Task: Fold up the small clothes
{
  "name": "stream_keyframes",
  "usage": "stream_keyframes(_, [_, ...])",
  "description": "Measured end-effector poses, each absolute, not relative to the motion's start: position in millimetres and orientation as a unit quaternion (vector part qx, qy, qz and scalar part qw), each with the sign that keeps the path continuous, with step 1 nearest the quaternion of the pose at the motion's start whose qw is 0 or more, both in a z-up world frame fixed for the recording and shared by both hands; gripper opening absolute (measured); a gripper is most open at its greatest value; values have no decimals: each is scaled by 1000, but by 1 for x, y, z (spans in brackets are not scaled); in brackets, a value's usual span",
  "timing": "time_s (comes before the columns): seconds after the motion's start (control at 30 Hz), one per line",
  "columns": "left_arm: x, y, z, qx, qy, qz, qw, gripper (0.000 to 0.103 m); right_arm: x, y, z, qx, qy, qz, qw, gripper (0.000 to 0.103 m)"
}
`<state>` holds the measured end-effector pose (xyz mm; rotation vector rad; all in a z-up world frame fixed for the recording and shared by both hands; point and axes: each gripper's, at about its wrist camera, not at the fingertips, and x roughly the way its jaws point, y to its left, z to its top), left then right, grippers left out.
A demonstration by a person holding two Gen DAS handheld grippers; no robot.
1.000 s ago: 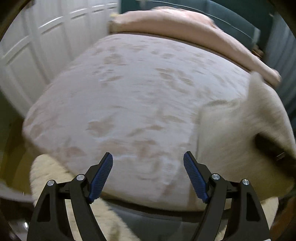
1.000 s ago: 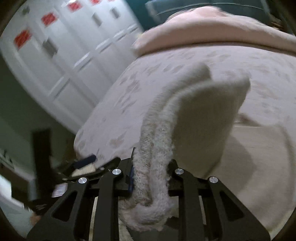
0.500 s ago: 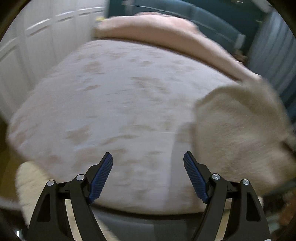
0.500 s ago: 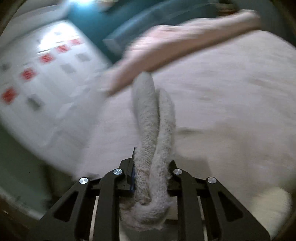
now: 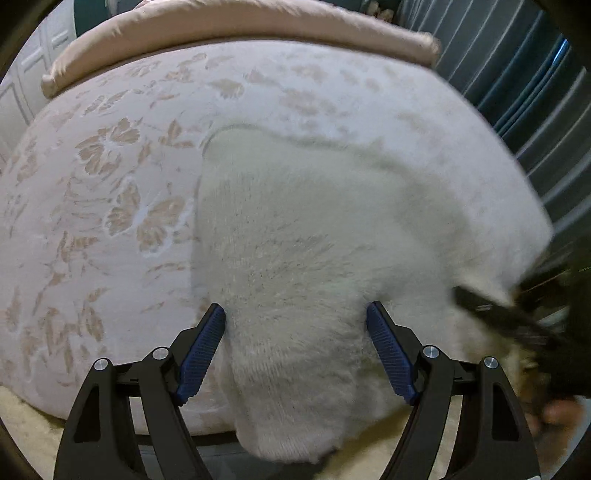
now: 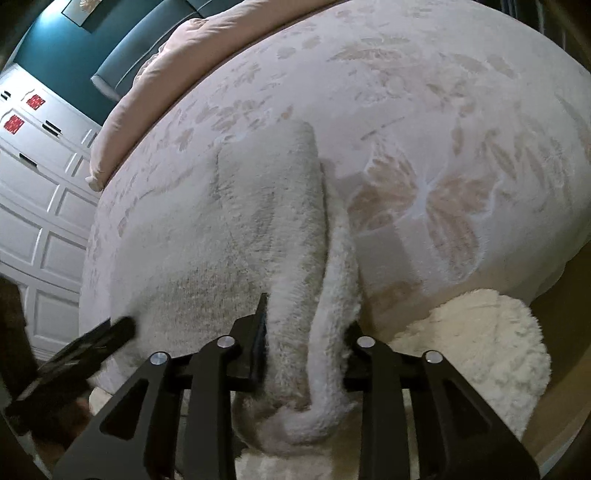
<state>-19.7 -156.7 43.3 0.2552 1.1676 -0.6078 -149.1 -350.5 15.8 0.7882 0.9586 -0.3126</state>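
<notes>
A fluffy white knit garment (image 5: pixel 314 229) lies spread on the pink floral bed cover (image 5: pixel 110 184), its near end hanging over the bed's front edge. My left gripper (image 5: pixel 295 308) is open and low over that near end, with the fabric lying between the blue pads (image 5: pixel 201 350) unpressed. In the right wrist view a bunched fold of the garment (image 6: pixel 314 332) fills my right gripper (image 6: pixel 306 317). Its jaws are opening, and the pads still touch the fabric. The right gripper (image 5: pixel 491 306) shows blurred at the garment's right edge, and the left gripper (image 6: pixel 96 339) at its left.
A folded pink duvet (image 5: pixel 221 26) runs across the far end of the bed. White panelled wardrobe doors (image 6: pixel 37 206) stand on the left and teal curtains (image 5: pixel 535 110) on the right. A cream fluffy rug (image 6: pixel 480 339) lies on the floor below the bed edge.
Both grippers have swung down toward the bed. The garment that hung bunched from the right gripper now lies spread on the cover, and the right jaws stand wider. The left gripper now straddles the garment's near end.
</notes>
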Motion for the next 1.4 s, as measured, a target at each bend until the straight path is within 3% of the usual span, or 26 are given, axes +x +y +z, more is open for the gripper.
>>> stream_keyframes(0.2, [-14,-145,33,123,549,-261,785,81,-174,-338,57,331,401,-197,831,34])
stream_keyframes(0.37, [-13,-115,54,84,548,-253,793,81,-136,-304,90,295,388,-115,866,33])
stream_keyframes(0.47, [-12,-93,66,83,535,-219,811,80,-94,-275,74,271,415,-61,866,33])
stream_keyframes(0.57, [-11,-80,71,97,523,-193,825,80,-42,-237,18,219,500,-27,837,34])
stream_keyframes(0.7, [-9,-77,74,109,514,-186,830,80,-36,-213,45,136,501,-45,854,33])
stream_keyframes(0.83, [-5,-80,67,99,526,-197,821,80,-63,-240,63,205,475,-40,855,33])
stream_keyframes(1.0, [-7,-90,60,107,532,-203,815,80,-70,-249,19,244,509,-47,824,31])
stream_keyframes(1.1, [-9,-94,59,118,533,-199,814,80,-78,-258,42,263,483,-56,833,32])
stream_keyframes(1.17, [-9,-95,60,117,532,-199,815,80,-88,-271,54,277,463,-80,838,35])
stream_keyframes(1.27, [-11,-100,60,121,532,-202,813,80,-110,-303,65,289,438,-133,841,51])
stream_keyframes(1.4, [-15,-115,59,127,531,-211,811,80,-127,-342,53,297,446,-197,821,54])
